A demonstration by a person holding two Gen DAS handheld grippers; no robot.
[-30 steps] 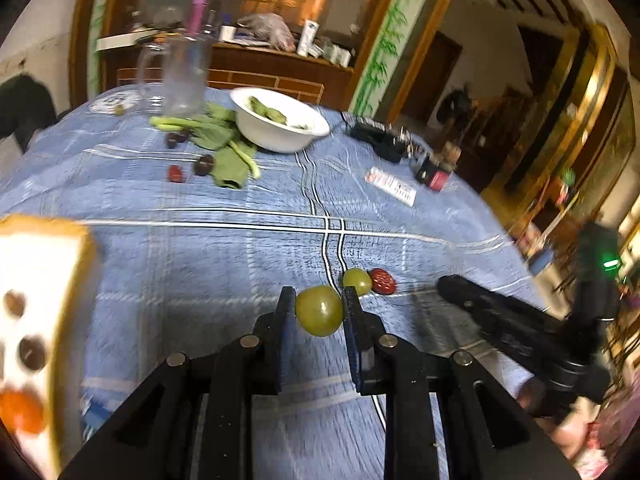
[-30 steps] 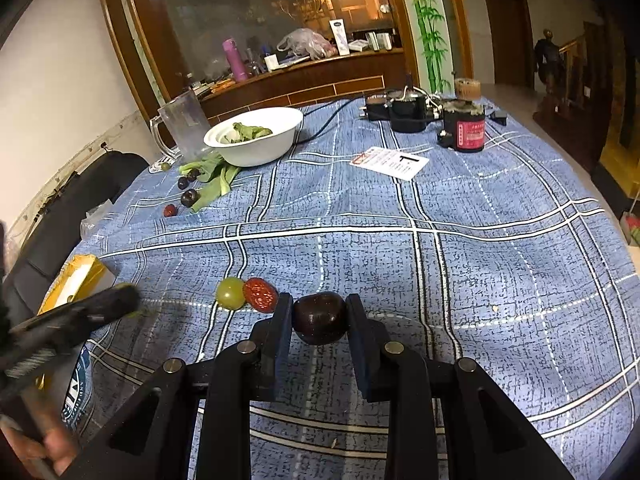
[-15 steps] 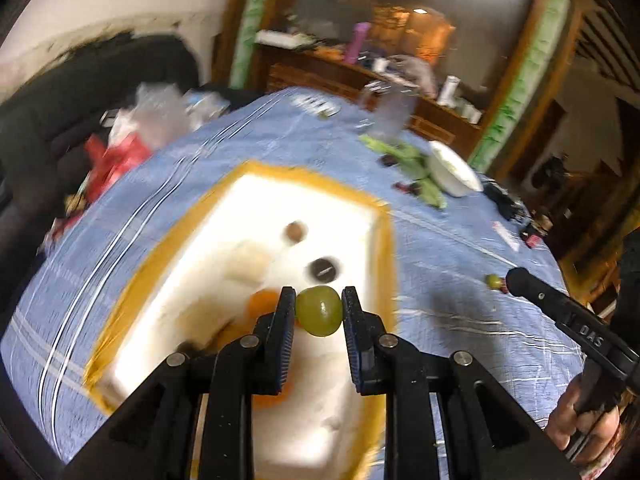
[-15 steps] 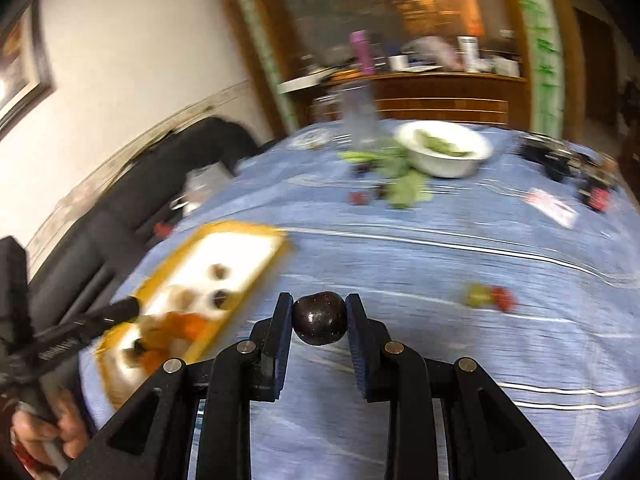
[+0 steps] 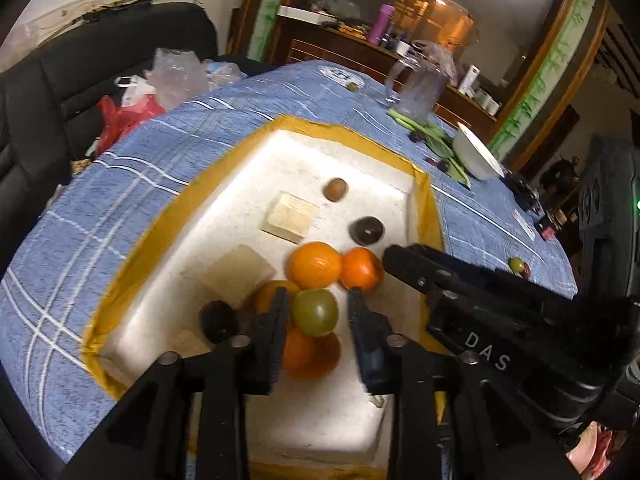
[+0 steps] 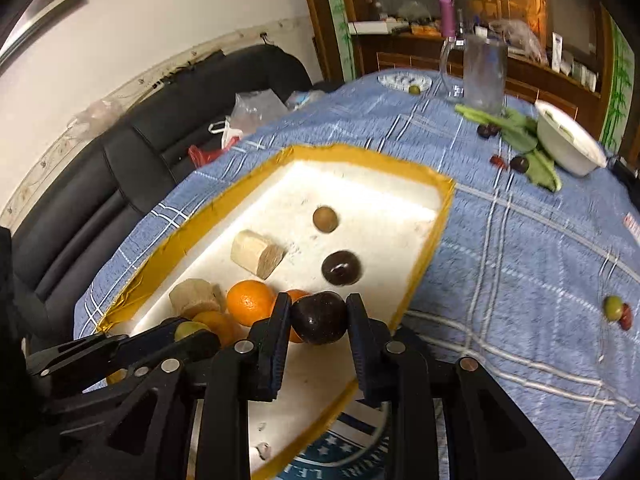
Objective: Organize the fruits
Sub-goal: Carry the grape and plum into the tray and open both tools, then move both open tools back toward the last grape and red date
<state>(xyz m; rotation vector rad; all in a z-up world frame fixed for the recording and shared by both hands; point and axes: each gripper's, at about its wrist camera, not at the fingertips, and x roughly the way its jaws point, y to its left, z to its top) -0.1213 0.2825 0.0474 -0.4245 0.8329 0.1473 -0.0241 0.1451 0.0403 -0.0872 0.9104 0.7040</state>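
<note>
Both grippers have swung away from the open blue tablecloth and are now hanging over the foam tray, each carrying the fruit it was already gripping.

Going left to right, the left gripper is sitting over the near end of the tray, its jaws narrow around a green fruit; the fruit looks a little looser on the right side, though blur is making it hard to tell whether both pads are touching. Beneath and beside it, oranges are lying clustered in the tray's near half, with a dark fruit just to their left. Two pale foam blocks are resting nearer the tray's middle. Toward the far end a brownish-green fruit and a dark plum are lying apart from each other.

The right gripper is hovering at the tray's right edge, jaws clamping a dark purple plum between them.

Further right on the tablecloth, a small green fruit is touching a red one near the right edge. At the far right corner, a white bowl is standing beside green leaves and a glass pitcher.
</note>
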